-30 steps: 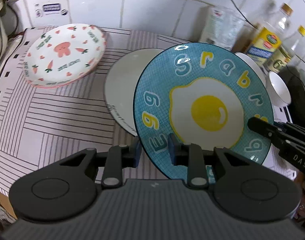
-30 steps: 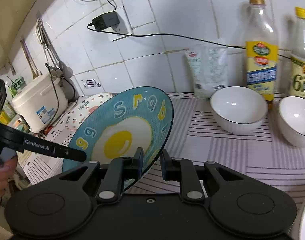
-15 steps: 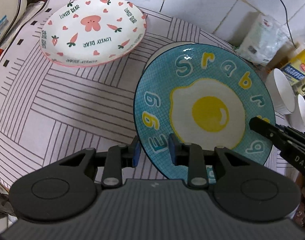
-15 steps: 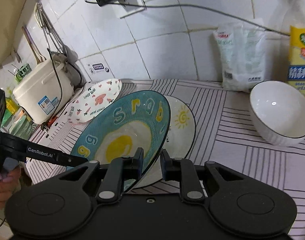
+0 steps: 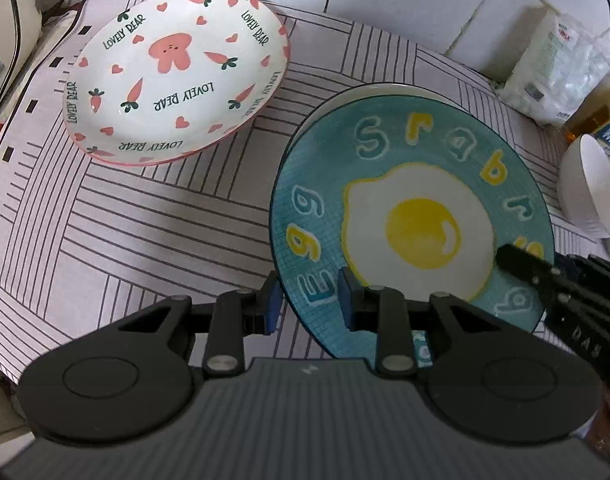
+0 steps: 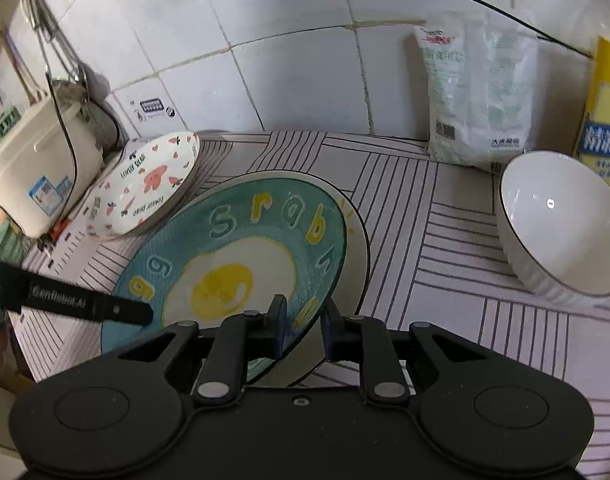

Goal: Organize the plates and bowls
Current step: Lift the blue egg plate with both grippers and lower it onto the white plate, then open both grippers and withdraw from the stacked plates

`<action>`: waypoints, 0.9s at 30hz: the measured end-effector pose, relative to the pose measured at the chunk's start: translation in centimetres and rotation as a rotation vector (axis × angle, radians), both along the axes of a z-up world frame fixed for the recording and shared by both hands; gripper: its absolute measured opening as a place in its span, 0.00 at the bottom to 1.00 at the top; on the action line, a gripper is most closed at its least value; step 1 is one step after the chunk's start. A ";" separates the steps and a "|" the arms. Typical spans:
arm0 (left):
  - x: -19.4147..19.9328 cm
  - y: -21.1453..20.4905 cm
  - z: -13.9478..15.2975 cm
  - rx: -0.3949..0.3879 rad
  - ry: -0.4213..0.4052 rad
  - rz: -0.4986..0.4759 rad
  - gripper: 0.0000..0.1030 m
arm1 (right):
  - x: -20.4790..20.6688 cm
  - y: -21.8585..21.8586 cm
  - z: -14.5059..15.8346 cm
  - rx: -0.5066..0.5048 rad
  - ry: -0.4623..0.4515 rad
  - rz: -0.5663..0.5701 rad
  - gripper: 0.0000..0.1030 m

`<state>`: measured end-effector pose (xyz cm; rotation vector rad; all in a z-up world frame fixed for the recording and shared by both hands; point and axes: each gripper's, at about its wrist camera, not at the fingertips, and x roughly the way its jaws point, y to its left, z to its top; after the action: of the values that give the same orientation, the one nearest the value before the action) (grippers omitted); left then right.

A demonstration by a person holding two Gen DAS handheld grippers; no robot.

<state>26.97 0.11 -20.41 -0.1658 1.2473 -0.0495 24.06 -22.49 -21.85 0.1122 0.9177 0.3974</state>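
Note:
A blue plate [image 5: 409, 216] [image 6: 233, 264] with a fried-egg picture is held between both grippers, low over a white sun-print plate [image 5: 385, 87] [image 6: 357, 240] and almost covering it. Whether the two touch I cannot tell. My left gripper [image 5: 309, 300] is shut on its near-left rim. My right gripper [image 6: 303, 320] grips the opposite rim; its jaws are just opening, with the rim still between the pads. Each view shows the other gripper's finger lying on the plate. A carrot-and-bear plate [image 5: 177, 76] [image 6: 145, 188] lies at the back left.
A striped cloth [image 5: 125, 220] covers the counter. A white bowl [image 6: 561, 224] [image 5: 589, 192] stands to the right, with a salt bag [image 6: 477, 92] and an oil bottle [image 6: 605, 120] behind it at the tiled wall. A rice cooker [image 6: 37, 168] stands far left.
Both grippers carried the blue plate over the white plate and lowered it, flattening its tilt. The white plate is now nearly hidden beneath it.

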 end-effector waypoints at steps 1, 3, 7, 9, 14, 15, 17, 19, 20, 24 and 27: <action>0.0 -0.1 0.0 0.009 -0.005 0.000 0.27 | 0.1 0.2 0.0 -0.021 0.008 0.012 0.27; 0.1 -0.1 0.0 0.011 -0.004 0.006 0.27 | 0.1 0.9 0.0 -0.064 0.013 0.025 0.29; 0.1 -0.1 -0.1 0.006 0.000 0.004 0.27 | 0.1 2.5 0.6 -0.171 0.011 0.067 0.39; -0.1 -0.3 0.0 0.020 -0.005 -0.003 0.27 | 0.1 3.1 0.8 -0.221 0.015 0.072 0.40; -0.5 -1.1 0.1 0.060 -0.021 -0.014 0.27 | -0.2 4.1 0.8 -0.313 0.013 0.066 0.43; -0.6 -1.2 0.1 0.063 -0.022 -0.018 0.27 | -0.3 4.2 0.8 -0.326 0.012 0.063 0.43; -0.7 -1.5 0.2 0.080 -0.024 -0.028 0.27 | -0.2 4.4 0.6 -0.355 0.021 0.056 0.43; -0.8 -1.5 0.3 0.081 -0.021 -0.035 0.27 | -0.3 4.4 0.4 -0.364 0.020 0.055 0.42; -0.8 -1.4 0.4 0.074 -0.022 -0.033 0.27 | -0.5 4.6 0.3 -0.380 0.006 0.063 0.42; -1.4 -0.7 1.3 0.036 -0.030 -0.034 0.26 | -1.1 4.2 0.6 -0.345 -0.025 0.079 0.41; -2.1 -0.4 3.1 0.056 -0.051 -0.055 0.27 | -1.5 2.9 2.1 -0.227 -0.006 0.046 0.41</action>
<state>24.84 -0.30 -17.35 -0.0812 1.2006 -0.0661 22.59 -19.54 -19.74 -0.1178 0.9548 0.3338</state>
